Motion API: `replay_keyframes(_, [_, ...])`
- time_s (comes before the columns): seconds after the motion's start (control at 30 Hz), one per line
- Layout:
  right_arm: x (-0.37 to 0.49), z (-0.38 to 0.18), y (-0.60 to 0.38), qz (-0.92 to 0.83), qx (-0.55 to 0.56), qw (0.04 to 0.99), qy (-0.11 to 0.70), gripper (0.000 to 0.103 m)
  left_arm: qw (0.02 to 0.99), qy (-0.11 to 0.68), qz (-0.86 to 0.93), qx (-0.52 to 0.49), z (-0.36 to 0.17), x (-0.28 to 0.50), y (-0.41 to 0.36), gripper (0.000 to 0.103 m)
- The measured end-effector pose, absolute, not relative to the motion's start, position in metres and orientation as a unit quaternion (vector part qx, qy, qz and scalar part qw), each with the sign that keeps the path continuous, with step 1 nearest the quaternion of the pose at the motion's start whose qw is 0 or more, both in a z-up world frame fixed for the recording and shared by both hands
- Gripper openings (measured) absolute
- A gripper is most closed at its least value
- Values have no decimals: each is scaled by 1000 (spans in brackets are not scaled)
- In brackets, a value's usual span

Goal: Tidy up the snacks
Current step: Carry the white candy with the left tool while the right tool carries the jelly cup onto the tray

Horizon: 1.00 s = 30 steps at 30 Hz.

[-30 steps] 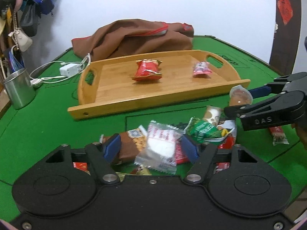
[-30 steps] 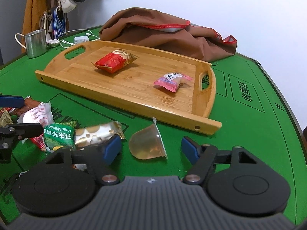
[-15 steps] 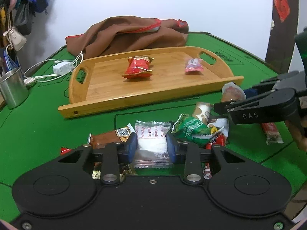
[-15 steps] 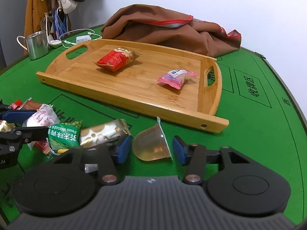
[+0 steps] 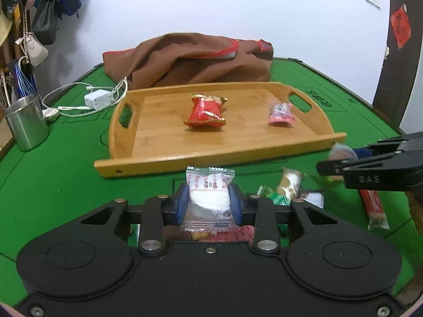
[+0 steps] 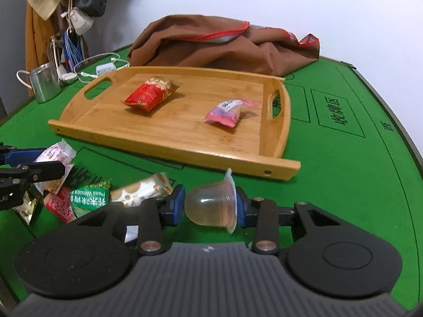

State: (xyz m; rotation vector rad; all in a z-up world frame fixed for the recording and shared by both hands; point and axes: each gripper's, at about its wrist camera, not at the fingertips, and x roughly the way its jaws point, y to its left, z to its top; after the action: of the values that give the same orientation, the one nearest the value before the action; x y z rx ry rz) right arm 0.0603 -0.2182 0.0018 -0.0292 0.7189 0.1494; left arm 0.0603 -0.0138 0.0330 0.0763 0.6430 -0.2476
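Pale wooden tray (image 6: 169,142) with smooth visible grain, on a matt green felt table (image 6: 330,174). At the tray's 12 o'clock, brown cloth (image 6: 224,45). At 10 o'clock, a brushed metal cup (image 6: 43,82). Glossy clear plastic jelly cup (image 6: 211,206).

Green table (image 6: 330,163) bears tray (image 6: 275,165), cloth (image 6: 224,45), perhaps charger (image 5: 98,99)

Home: mahjong table (image 6: 343,158), hung bags (image 5: 45,21).
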Motion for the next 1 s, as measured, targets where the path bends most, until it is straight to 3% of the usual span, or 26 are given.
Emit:
replay_keyframes(0.6, [83,42,-236,72,40,940,331,41,944,316,-99,2,62,127,-1,31])
replay_keyframes(1.0, [170,35,-254,24,73,917,391,41,923,380,-50,-34,49,216,7,31])
